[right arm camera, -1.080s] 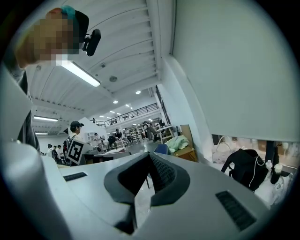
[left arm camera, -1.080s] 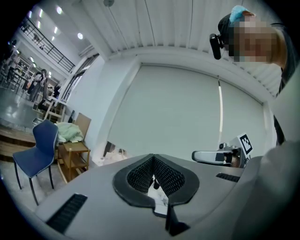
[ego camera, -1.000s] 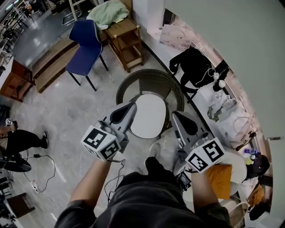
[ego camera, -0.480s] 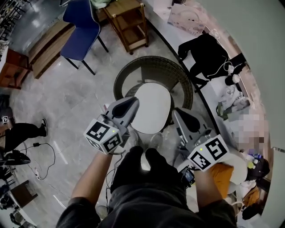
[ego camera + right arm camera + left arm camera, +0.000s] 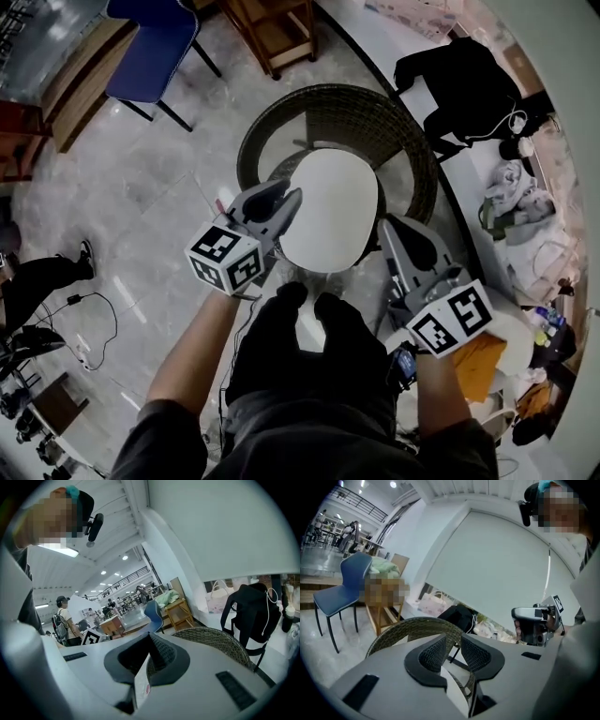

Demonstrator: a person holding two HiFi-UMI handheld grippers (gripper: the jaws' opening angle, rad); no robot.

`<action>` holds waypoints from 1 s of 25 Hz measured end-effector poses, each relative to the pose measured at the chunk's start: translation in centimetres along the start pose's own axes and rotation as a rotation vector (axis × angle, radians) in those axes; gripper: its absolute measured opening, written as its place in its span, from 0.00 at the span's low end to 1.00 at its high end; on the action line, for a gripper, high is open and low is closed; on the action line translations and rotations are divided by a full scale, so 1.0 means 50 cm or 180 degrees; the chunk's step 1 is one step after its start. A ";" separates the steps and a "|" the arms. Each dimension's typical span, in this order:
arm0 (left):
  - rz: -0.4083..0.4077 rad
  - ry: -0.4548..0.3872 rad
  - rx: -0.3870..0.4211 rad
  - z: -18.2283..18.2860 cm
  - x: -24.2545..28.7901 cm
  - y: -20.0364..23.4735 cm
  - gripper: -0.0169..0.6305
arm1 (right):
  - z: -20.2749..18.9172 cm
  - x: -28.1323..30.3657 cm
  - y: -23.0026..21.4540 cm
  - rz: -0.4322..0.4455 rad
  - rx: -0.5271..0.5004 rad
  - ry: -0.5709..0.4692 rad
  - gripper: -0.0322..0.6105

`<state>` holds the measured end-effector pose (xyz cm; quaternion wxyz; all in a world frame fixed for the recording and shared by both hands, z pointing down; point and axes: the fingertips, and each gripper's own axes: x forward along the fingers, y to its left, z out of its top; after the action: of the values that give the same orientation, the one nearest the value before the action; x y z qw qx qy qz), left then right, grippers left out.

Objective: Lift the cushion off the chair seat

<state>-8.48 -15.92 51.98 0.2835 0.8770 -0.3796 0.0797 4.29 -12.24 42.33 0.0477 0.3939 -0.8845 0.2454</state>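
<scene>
**Left gripper** [image 5: 453,644]: the jaws are narrowed onto the thin white edge of the cushion [image 5: 453,691], with a slit left open between the tips.

**Right gripper** [image 5: 149,641]: the jaws are closed on the opposite edge. Only the right gripper view shows a small label with a red mark on that edge.

**Materials:** the pads are black with a fine mesh texture. The gripper bodies are smooth grey, each with a cube of square markers.

**Head view only:** the cushion's full outline is a smooth, flat white oval. It lies over the seat of the chair [image 5: 337,103], between the two grippers, with its near edge overhanging the front rim. No view shows whether it touches the seat. The chair is round, with a curved back of dark woven wicker. The person's black shoes [image 5: 292,314] stand just in front of it on grey marbled floor [image 5: 159,206].

**Left gripper view only:** the right gripper appears from the side, held in a hand [image 5: 519,629].

**Beyond the chair:**
- A blue moulded chair on thin black legs [image 5: 155,42].
- A wooden side table [image 5: 277,23]. The right gripper view shows a green cloth [image 5: 166,597] on it.
- A black backpack [image 5: 464,75] against the wall.
</scene>
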 end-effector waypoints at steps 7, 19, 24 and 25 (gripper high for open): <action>0.0052 0.0341 -0.0173 -0.144 0.076 0.121 0.26 | -0.102 0.081 -0.066 -0.0098 0.0123 0.0104 0.06; 0.0346 0.1003 -0.0400 -0.395 0.169 0.281 0.30 | -0.256 0.159 -0.155 -0.0155 0.0228 0.0330 0.06; 0.0425 0.1241 -0.0544 -0.485 0.205 0.338 0.31 | -0.308 0.183 -0.176 -0.0131 0.0254 0.0401 0.06; 0.0423 0.1278 -0.0554 -0.497 0.211 0.345 0.31 | -0.316 0.187 -0.178 -0.0124 0.0255 0.0413 0.06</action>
<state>-11.50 -18.13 83.83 0.4221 0.7889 -0.3779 0.2381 2.60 -16.17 62.28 0.0939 0.3959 -0.8611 0.3047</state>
